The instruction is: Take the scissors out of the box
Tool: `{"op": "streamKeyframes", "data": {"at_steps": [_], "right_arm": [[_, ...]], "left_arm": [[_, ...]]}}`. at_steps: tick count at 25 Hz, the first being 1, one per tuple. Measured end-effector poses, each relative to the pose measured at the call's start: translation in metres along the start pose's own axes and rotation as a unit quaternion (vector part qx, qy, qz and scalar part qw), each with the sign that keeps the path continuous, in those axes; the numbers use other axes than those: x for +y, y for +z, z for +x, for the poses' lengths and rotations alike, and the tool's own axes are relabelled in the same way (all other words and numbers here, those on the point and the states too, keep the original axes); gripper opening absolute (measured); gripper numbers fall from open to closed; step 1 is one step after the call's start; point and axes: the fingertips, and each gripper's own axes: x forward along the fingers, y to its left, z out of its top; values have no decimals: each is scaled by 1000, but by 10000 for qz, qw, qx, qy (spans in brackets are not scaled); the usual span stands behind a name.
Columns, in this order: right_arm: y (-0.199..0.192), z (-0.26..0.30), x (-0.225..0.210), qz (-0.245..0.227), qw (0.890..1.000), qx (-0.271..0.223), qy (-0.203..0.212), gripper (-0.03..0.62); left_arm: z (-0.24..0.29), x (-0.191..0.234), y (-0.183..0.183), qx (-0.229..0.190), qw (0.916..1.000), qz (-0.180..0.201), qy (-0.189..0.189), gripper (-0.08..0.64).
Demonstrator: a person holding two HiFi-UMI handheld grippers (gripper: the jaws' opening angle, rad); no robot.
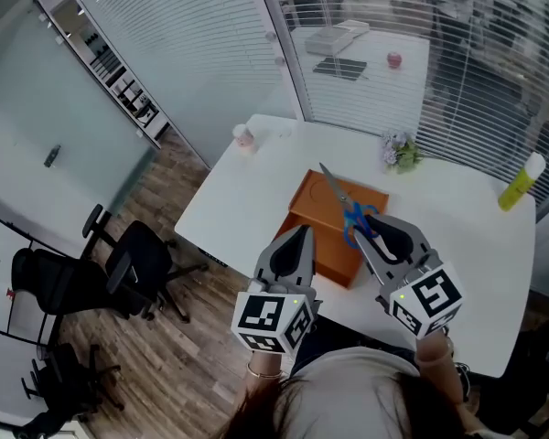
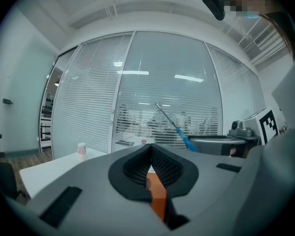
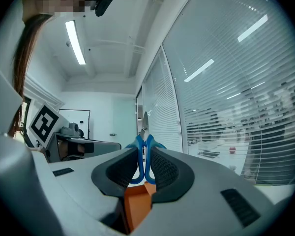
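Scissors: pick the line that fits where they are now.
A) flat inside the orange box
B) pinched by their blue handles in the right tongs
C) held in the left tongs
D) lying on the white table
B: the right gripper view shows the right tongs closed on the blue handles of the scissors, blades pointing away, above the orange box.

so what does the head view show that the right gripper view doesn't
Only the head view: the whole white table with a pink cup, flowers and a yellow bottle, plus office chairs beside it. Only the right gripper view: the right gripper seen close, its jaws pressed on the blue handles, and a ceiling light. Both: the scissors held over the orange box, and the window blinds.
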Motion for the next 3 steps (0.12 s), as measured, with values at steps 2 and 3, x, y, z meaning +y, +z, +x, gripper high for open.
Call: {"op": "streamKeyframes", "data": {"at_steps": [2,3], "right_arm": [[1,0,1,15,10000,7,-13,110],[2,0,2,19,10000,11,-16,110]], "left_arm": [[-1,0,0,31,10000,-15,-7,18],[-2,0,0,43,10000,-23,-9,18]]}}
